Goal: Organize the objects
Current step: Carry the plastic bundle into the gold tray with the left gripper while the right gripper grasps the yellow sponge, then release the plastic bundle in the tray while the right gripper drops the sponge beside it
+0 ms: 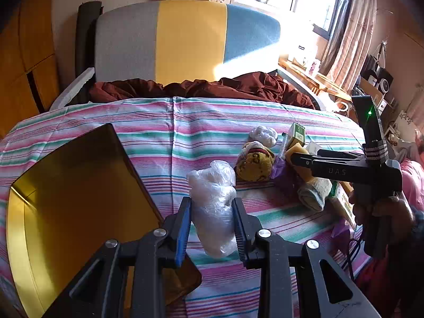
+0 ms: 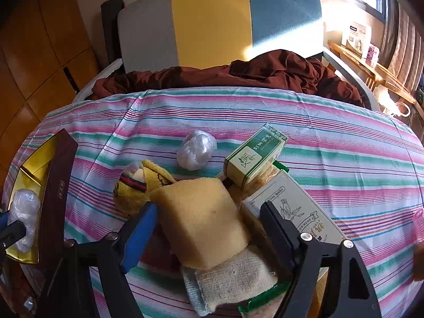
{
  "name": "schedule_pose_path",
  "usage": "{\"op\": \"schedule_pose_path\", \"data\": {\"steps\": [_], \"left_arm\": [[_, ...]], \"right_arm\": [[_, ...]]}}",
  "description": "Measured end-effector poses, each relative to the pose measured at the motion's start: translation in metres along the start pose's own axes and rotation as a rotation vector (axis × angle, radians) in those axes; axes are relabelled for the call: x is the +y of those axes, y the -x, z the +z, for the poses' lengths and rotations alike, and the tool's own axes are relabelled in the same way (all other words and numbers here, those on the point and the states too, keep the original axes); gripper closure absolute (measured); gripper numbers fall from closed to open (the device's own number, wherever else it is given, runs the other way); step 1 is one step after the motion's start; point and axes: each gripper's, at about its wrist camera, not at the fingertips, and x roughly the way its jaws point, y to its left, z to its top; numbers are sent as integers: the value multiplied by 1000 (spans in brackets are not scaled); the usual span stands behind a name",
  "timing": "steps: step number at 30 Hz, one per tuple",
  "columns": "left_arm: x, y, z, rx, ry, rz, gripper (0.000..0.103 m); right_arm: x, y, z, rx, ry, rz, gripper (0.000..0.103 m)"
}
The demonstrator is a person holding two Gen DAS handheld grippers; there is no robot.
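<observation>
My left gripper (image 1: 212, 225) is shut on a crumpled clear plastic bag (image 1: 213, 206) and holds it beside the open gold-lined box (image 1: 66, 206); the bag also shows at the left edge of the right wrist view (image 2: 23, 217). My right gripper (image 2: 209, 228) is open, its jaws on either side of a yellow sponge (image 2: 201, 220) that lies on a folded beige sock (image 2: 233, 281). A rolled yellow sock (image 2: 135, 188), a second plastic ball (image 2: 196, 149), a green tea box (image 2: 254, 156) and a white box (image 2: 299, 212) lie around it.
The striped sheet (image 2: 331, 143) covers the bed. A dark red blanket (image 2: 265, 74) and a grey, yellow and blue headboard (image 2: 212, 21) are at the far end. The box's dark wall (image 2: 57, 198) stands at the left. A wooden shelf (image 2: 371, 66) is at the right.
</observation>
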Motion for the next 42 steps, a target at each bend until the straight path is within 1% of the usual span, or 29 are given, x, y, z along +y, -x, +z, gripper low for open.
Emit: {"op": "schedule_pose_path", "data": {"steps": [1,3,7,10,13,16,19,23,27,29,31,32,33,39,41,42], "left_arm": [[4,4,-2,-3,7,5,72],[14,12,-7,-9,30,17,72],[38,29,-20,-18,85,55,72],[62,42,-32,-21,136,110,72],[91,54,-47,-20,188,178,72],[121,63,-65,-8,238,256,72],[147,67,-86,17,284,322,71],[169,71,-109,32,327,390,70],[182,75,-118,36,338,428,68],[185,77,-121,32,348,439,64],[190,81,-123,24,367,445,48],[191,84,-125,12,373,447,46],[191,87,-126,2,379,452,43],[197,103,-128,-46,409,445,43],[197,109,-126,-71,416,446,38],[198,112,-124,-86,417,451,33]], "right_arm": [[2,0,0,-1,16,-3,30],[8,-1,-2,5,55,-17,32],[15,-9,-5,34,109,-48,47],[15,-6,-7,25,115,-48,55],[11,0,-7,4,94,-42,61],[8,9,-5,-34,71,-40,61],[6,22,-3,-82,42,-18,61],[11,33,-2,-111,29,4,61],[27,50,-1,-145,20,39,61],[42,59,-2,-156,25,76,61],[64,65,-1,-163,51,117,61],[77,68,-1,-166,72,138,61],[91,70,-1,-165,98,159,61],[186,67,-9,-110,248,291,61],[217,62,-14,-84,289,331,61],[232,59,-17,-70,309,350,60]]}}
